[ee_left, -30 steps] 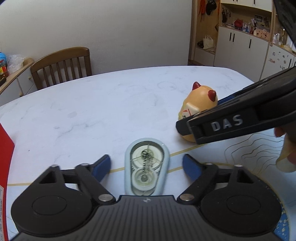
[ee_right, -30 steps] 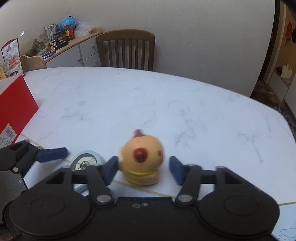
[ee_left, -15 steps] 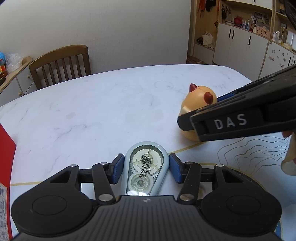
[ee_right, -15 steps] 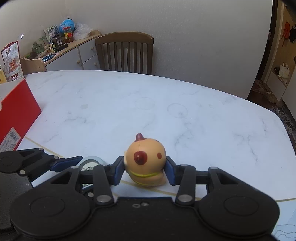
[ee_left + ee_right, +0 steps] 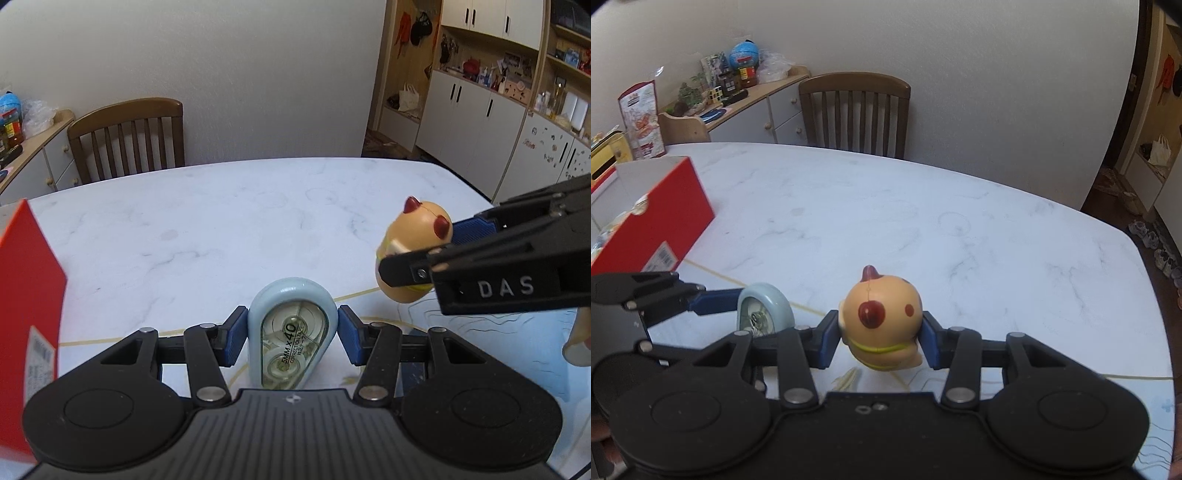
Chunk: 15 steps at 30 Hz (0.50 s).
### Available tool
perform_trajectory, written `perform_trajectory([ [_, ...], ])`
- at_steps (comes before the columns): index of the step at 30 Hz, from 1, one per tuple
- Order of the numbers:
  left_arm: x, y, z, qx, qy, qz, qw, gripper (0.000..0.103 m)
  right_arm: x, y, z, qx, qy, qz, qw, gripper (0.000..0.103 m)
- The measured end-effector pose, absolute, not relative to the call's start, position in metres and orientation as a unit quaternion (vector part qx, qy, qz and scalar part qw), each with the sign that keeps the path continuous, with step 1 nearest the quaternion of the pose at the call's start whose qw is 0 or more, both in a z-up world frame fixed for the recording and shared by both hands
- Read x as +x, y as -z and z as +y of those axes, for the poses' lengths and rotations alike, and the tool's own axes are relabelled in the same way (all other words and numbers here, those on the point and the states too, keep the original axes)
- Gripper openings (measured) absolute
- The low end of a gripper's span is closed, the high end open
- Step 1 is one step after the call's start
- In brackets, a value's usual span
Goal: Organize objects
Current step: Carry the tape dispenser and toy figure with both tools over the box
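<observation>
A pale blue correction tape dispenser is clamped between the blue pads of my left gripper, lifted off the marble table. A tan cat figurine with dark red ears and spots hangs in my right gripper, whose pads press on both its sides. In the left wrist view the figurine shows at the right, held by the right gripper's black fingers. In the right wrist view the dispenser appears at the left, on the left gripper's blue fingertips.
A red box stands open on the table's left side, its wall also at the left edge. A wooden chair sits at the far edge. A map-patterned mat lies under the grippers. Cabinets line the right wall.
Both grippers closed on their objects, the left on the dispenser and the right on the figurine, then rose, lifting both off the table.
</observation>
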<state>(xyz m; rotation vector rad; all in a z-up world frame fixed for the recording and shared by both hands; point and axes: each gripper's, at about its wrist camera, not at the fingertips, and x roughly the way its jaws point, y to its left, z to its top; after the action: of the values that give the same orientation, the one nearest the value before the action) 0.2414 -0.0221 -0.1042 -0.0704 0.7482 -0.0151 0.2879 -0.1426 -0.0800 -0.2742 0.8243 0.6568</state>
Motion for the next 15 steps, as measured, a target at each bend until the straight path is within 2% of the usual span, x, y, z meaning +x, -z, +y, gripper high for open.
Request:
perform_trajectory([
  [15, 0.175, 0.066, 0.013, -0.046, 0.02, 0.364, 0.93, 0.051, 0.219, 0.043, -0.128, -0.147, -0.323, 0.378, 0.855, 0.044],
])
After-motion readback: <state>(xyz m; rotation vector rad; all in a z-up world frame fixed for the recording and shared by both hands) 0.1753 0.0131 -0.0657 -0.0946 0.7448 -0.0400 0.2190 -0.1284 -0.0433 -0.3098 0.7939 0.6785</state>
